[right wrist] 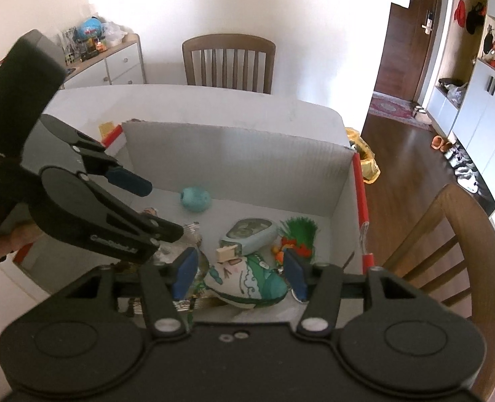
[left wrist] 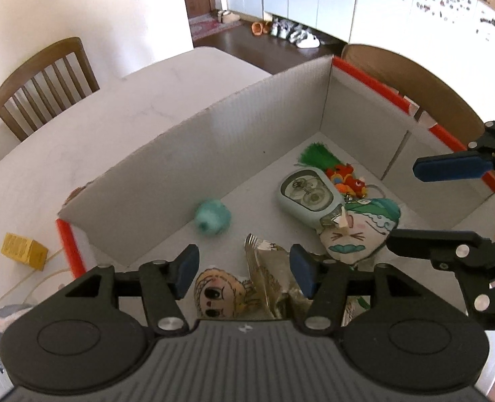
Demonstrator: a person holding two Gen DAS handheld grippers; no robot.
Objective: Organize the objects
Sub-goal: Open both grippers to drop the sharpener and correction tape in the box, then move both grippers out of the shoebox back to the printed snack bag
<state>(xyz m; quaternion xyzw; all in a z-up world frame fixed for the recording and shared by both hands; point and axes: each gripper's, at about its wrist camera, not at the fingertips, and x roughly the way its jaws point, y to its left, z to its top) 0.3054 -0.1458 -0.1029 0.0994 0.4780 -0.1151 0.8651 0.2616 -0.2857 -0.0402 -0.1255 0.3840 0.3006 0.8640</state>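
White tabletop [left wrist: 80, 140] carries my cardboard box [left wrist: 247, 107]. Both left tongs [left wrist: 244, 269] and right tongs [right wrist: 240, 273] hang about half open, holding nothing. Soft green pouch [right wrist: 247, 284] lies in the box below; I judge it light, best pinched mid-body.

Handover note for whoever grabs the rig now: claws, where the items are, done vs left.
Left claw: open, empty, above the box's near end.
Right claw: open, empty, above the green-and-white plush.
In the cardboard box: teal ball, pale green case, green tassel, orange toy, foil packet, cartoon-face plush.
Left: yellow box on the table outside the box's corner.
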